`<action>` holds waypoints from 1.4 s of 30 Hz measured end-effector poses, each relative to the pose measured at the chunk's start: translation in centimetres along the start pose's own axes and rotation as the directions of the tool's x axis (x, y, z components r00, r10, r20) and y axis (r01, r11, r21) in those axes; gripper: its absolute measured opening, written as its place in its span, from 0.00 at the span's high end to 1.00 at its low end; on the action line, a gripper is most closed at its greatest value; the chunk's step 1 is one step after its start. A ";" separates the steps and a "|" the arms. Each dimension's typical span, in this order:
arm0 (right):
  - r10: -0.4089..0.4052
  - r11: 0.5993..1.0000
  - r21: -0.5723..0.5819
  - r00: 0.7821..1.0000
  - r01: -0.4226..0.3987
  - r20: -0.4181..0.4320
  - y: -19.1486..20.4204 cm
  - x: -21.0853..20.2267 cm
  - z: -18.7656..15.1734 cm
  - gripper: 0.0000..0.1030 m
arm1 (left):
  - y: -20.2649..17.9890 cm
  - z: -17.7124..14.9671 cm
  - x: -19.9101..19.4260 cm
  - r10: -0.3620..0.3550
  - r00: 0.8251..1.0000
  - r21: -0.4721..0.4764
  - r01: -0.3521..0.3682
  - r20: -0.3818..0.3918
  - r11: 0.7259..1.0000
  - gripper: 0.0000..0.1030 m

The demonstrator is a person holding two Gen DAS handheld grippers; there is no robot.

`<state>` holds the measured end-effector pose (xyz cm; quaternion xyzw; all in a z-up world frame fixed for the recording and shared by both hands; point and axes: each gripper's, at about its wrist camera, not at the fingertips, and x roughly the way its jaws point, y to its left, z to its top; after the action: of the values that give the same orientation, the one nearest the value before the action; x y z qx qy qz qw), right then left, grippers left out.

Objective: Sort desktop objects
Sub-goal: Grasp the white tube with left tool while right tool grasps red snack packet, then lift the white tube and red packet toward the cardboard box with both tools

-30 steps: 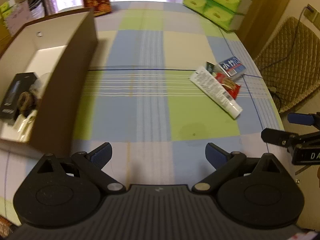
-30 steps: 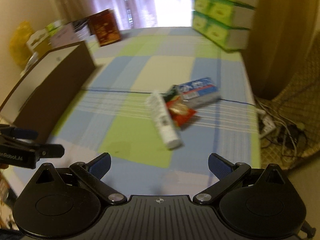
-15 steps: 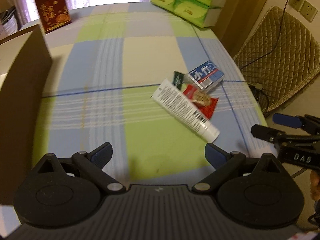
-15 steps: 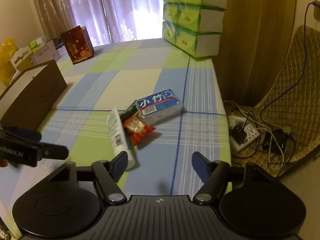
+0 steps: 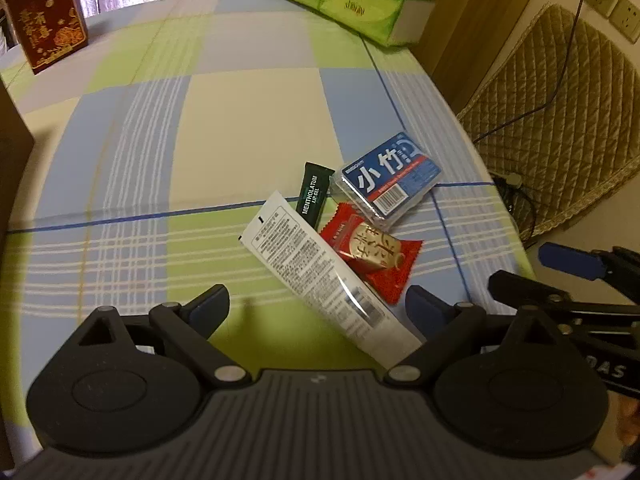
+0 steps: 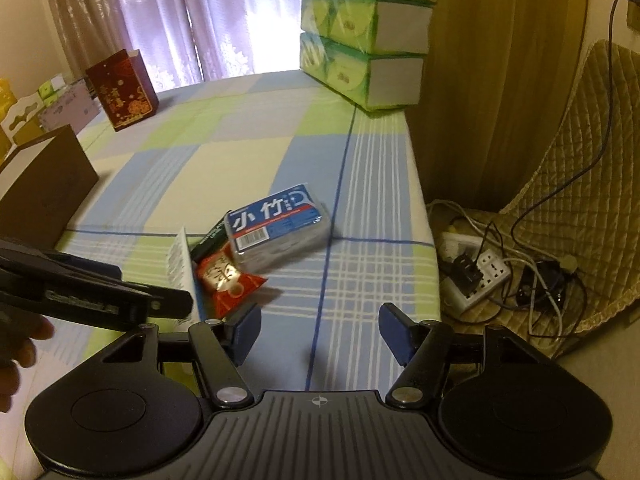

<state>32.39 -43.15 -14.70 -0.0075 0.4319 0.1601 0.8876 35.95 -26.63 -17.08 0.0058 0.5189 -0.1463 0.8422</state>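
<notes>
A small heap lies on the checked tablecloth near the right edge: a white tube (image 5: 320, 276), a red snack packet (image 5: 372, 252), a dark green lip gel tube (image 5: 315, 194) and a blue clear-lidded box (image 5: 386, 178). My left gripper (image 5: 318, 308) hovers open over the white tube's lower end. In the right wrist view the blue box (image 6: 276, 226), the red packet (image 6: 224, 280) and the edge of the white tube (image 6: 182, 276) lie just ahead of my right gripper (image 6: 318, 334), which is open and holds nothing. The left gripper (image 6: 100, 292) crosses that view's left side.
A brown cardboard box (image 6: 44, 184) stands at the left. A red gift bag (image 6: 124, 90) and stacked green tissue packs (image 6: 360, 40) sit at the far end. Right of the table's edge are a quilted chair (image 6: 580, 184), a power strip (image 6: 480, 280) and cables.
Both grippers have swung right and closer to the heap. The brown box has slid out of the left wrist view. The right gripper's jaws have narrowed but remain open.
</notes>
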 end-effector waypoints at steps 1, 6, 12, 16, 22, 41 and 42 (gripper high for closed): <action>0.001 1.000 0.002 1.000 -0.001 -0.003 -0.1 0.2 0.1 0.38 | 0.0 0.1 0.6 0.015 1.000 0.006 -0.015 -0.008 1.000 0.12; 0.024 1.000 -0.003 1.000 -0.024 -0.009 0.0 1.0 0.3 0.38 | 1.3 0.2 1.5 0.041 0.999 -0.001 -0.041 -0.013 0.999 0.14; 0.090 0.994 -0.056 0.996 -0.090 -0.007 1.5 2.4 1.0 0.38 | 3.9 0.2 1.7 0.119 0.992 0.029 -0.118 -0.034 0.993 0.36; 0.133 0.983 -0.128 0.991 -0.132 -0.001 3.1 3.4 1.6 0.38 | 6.1 -0.7 0.8 0.152 0.988 0.017 -0.151 -0.030 0.988 0.36; 0.148 0.961 -0.235 0.989 -0.150 -0.026 5.1 5.9 1.6 0.48 | 9.1 -2.6 -0.6 0.200 0.979 -0.012 -0.200 -0.044 0.980 0.36; 0.200 0.929 -0.287 0.970 -0.232 -0.138 7.8 4.4 -1.5 0.72 | 9.0 -5.0 -2.2 0.163 0.986 0.033 -0.162 -0.044 0.986 0.70; 0.198 0.932 -0.282 0.971 -0.229 -0.134 7.8 4.3 -1.5 0.69 | 8.9 -5.3 -2.4 0.164 0.985 0.033 -0.163 -0.048 0.986 0.70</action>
<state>31.41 -34.81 -17.98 -0.1012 0.4465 0.3177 0.8303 32.54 -16.72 -18.72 0.0642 0.5357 -0.0841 0.8378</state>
